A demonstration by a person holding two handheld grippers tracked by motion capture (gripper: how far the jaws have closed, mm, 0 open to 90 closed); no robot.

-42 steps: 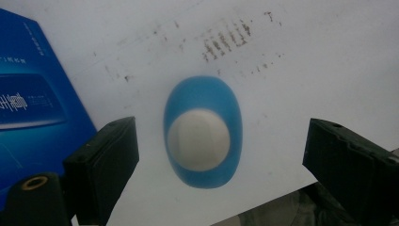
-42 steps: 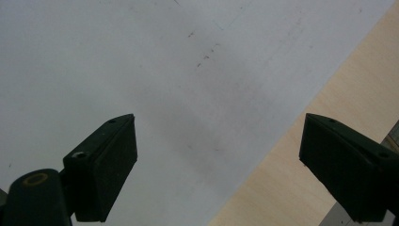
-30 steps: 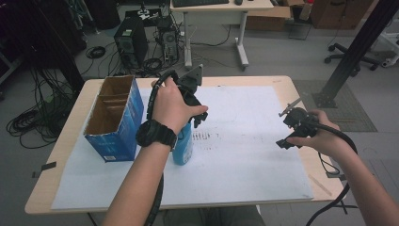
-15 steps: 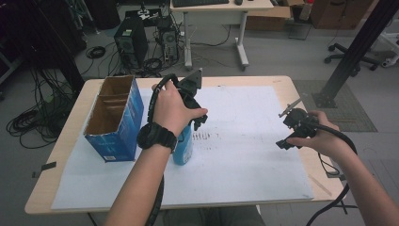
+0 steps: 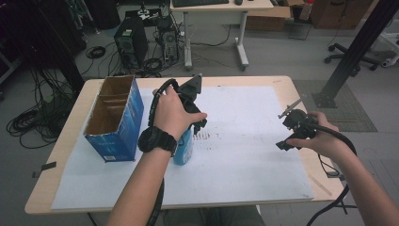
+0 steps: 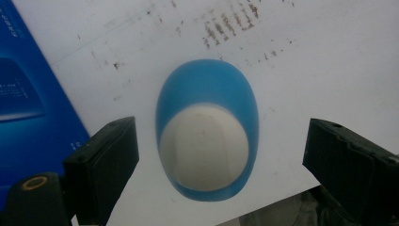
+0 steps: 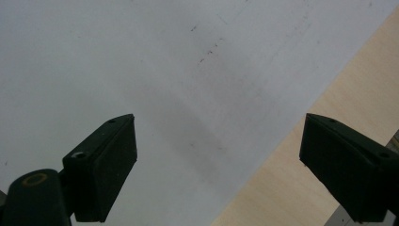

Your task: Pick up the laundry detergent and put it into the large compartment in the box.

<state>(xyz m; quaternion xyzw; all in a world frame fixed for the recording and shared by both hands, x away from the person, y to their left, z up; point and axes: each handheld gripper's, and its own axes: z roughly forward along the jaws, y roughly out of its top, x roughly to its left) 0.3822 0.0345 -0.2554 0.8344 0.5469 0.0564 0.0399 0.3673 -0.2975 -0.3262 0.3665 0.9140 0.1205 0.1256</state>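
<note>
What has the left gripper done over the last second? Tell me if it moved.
No. The left gripper hovers above the blue bottle, beside the blue cardboard box, just as before, jaws open.

blue bottle [image 6: 207,89] (white cap), blue box [image 5: 115,122]

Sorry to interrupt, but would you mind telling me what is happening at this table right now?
A person holds a claw in each hand over a paper-covered table. The left claw is open and poised above a blue bottle with a white cap, which stands upright beside an open blue cardboard box; its jaws sit either side of the bottle without touching it. The right claw, also open, hangs over bare paper near the table's right edge, holding nothing.
</note>
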